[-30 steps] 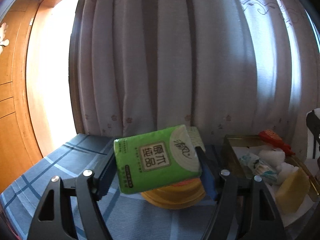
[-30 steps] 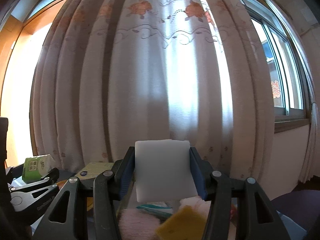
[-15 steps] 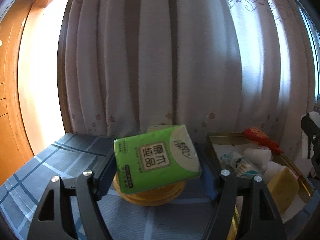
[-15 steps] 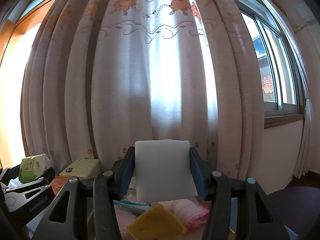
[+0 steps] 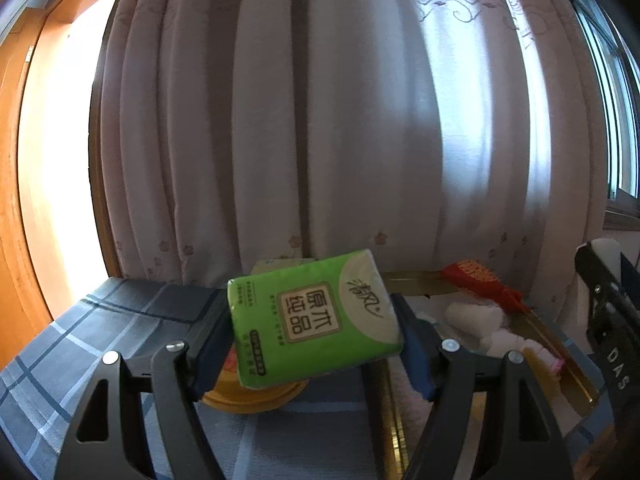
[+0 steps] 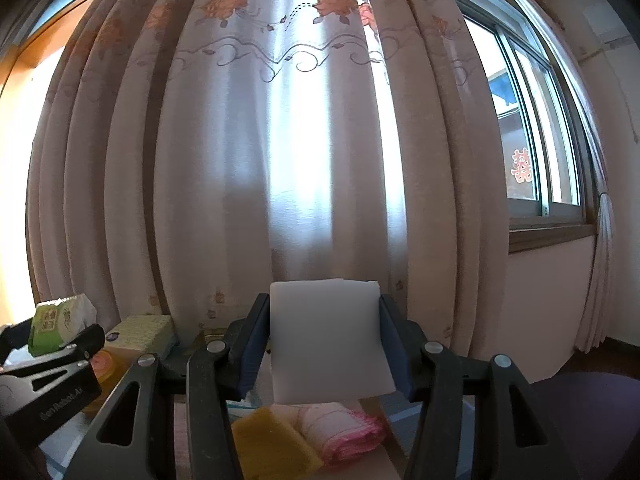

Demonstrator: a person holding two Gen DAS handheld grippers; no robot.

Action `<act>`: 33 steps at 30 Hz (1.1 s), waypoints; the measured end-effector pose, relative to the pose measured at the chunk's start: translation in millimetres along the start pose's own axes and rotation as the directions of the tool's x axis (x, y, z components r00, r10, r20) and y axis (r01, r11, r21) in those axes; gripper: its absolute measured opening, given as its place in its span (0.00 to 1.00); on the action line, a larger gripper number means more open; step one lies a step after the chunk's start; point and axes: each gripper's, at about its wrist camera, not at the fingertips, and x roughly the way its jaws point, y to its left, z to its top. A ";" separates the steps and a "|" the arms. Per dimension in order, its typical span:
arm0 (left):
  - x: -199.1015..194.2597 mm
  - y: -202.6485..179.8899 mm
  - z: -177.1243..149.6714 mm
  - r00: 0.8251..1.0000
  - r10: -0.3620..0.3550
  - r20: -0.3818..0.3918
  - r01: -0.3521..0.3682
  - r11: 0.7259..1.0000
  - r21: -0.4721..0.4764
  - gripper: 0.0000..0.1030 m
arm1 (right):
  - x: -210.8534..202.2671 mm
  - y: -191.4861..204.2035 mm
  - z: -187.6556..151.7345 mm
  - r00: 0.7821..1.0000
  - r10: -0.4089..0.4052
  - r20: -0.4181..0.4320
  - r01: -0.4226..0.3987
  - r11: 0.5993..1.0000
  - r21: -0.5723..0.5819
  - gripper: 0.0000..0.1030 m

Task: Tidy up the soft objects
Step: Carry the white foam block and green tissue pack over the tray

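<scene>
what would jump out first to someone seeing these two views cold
The bright green tissue pack, clamped tilted in the left tool above a yellow round container, catches the eye first. Next is the plain white foam block gripped upright in the right tool, against the sunlit floral curtain.

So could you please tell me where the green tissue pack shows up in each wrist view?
Left wrist view: the green tissue pack sits at lower centre, clamped tilted in the left gripper.
Right wrist view: the same pack is small at the far lower left, in that gripper seen from the side.
Shared landmark: the yellow round container just below the pack.
</scene>
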 end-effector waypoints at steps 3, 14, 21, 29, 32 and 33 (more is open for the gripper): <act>-2.7 -7.4 3.5 1.000 -0.018 0.001 0.018 1.000 0.005 0.72 | 2.0 -6.1 0.2 1.000 -0.011 -0.001 0.011 1.000 -0.001 0.54; -1.7 -40.2 13.0 0.994 -0.110 -0.010 0.110 0.994 0.026 0.72 | 11.0 -22.7 6.3 0.999 -0.047 -0.006 0.047 0.999 -0.018 0.54; 4.8 -56.1 24.4 0.987 -0.160 -0.030 0.161 0.987 0.012 0.72 | 17.7 -30.7 19.4 0.999 -0.054 0.003 0.055 0.998 -0.023 0.54; 14.6 -66.3 31.9 0.977 -0.200 -0.074 0.200 0.980 -0.015 0.72 | 24.5 -34.4 27.9 0.999 -0.050 0.000 0.050 0.998 -0.040 0.54; 17.2 -69.0 32.4 0.976 -0.204 -0.080 0.203 0.979 -0.013 0.72 | 28.0 -36.0 29.7 0.999 -0.039 -0.012 0.038 0.999 -0.036 0.54; 18.3 -69.8 32.6 0.975 -0.206 -0.083 0.206 0.978 -0.014 0.72 | 28.9 -36.2 30.0 0.999 -0.036 -0.014 0.036 0.999 -0.036 0.54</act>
